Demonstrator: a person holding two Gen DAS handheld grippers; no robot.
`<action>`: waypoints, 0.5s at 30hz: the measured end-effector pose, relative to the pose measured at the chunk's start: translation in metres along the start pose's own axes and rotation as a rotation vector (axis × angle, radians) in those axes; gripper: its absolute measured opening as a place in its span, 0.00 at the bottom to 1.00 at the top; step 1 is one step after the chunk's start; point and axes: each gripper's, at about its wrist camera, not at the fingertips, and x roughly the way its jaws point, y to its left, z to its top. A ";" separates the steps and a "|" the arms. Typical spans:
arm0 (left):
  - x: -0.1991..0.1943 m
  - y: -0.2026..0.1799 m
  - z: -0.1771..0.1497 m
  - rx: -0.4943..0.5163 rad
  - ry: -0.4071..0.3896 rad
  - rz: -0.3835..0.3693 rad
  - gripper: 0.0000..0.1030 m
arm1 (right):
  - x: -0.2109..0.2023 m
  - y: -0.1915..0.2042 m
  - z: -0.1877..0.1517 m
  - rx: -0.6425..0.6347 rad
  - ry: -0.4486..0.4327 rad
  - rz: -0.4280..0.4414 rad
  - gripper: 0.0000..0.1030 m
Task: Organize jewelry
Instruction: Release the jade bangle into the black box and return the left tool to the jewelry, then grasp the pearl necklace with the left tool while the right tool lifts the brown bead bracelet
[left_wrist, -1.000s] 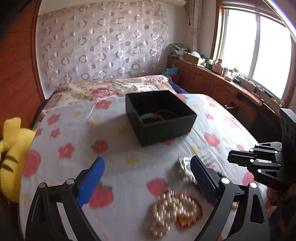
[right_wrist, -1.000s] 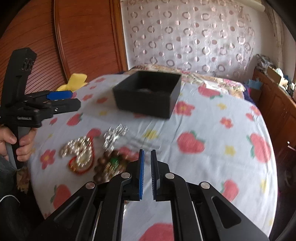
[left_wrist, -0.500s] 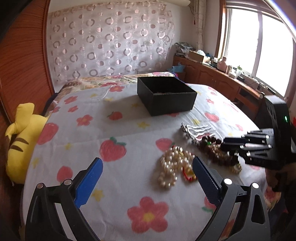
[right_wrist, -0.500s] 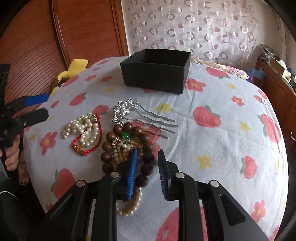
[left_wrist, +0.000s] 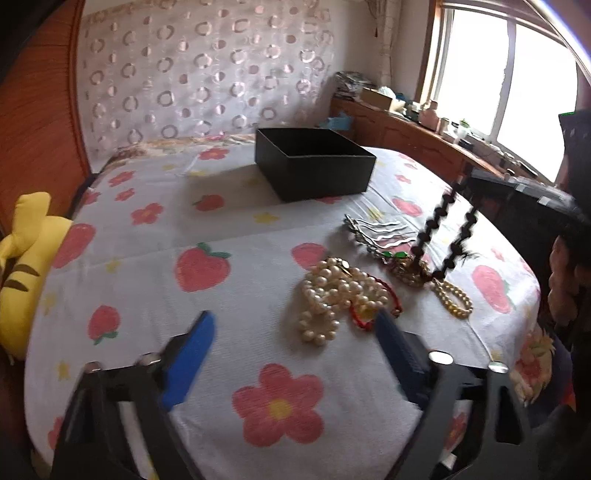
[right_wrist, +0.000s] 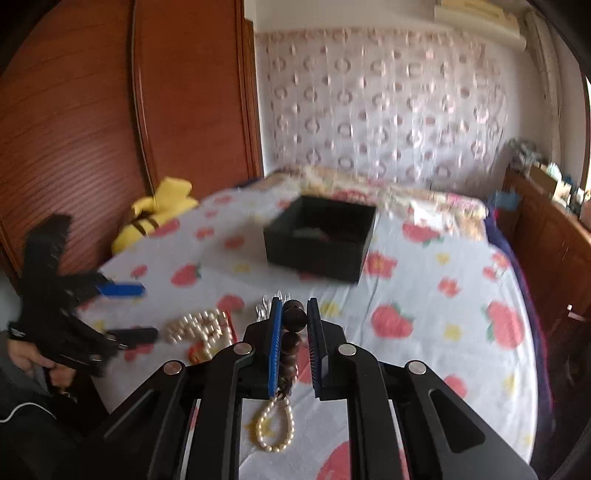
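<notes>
Right gripper (right_wrist: 294, 321), jaws nearly closed, pinches the dark wooden bead strand (right_wrist: 293, 319) near its top; the limp, fairly light loop hangs below, trailing onto the bedspread (right_wrist: 424, 302). Ahead lies the black box (right_wrist: 321, 236). Left gripper (left_wrist: 295, 334) gapes wide, empty, with the pearl necklace (left_wrist: 332, 291) just beyond its tips.

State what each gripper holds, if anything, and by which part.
The right gripper pinches the dark wooden bead strand at its top loop; the rest dangles. The left gripper is open, holding nothing.
</notes>
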 end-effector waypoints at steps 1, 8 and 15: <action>0.001 0.000 0.001 -0.003 0.004 -0.011 0.60 | -0.006 0.001 0.004 -0.009 -0.014 0.000 0.15; 0.017 -0.004 0.004 -0.004 0.054 -0.060 0.40 | -0.027 0.004 0.012 -0.043 -0.051 -0.027 0.15; 0.032 -0.008 0.009 0.017 0.082 -0.057 0.24 | -0.022 0.003 0.005 -0.027 -0.037 -0.020 0.15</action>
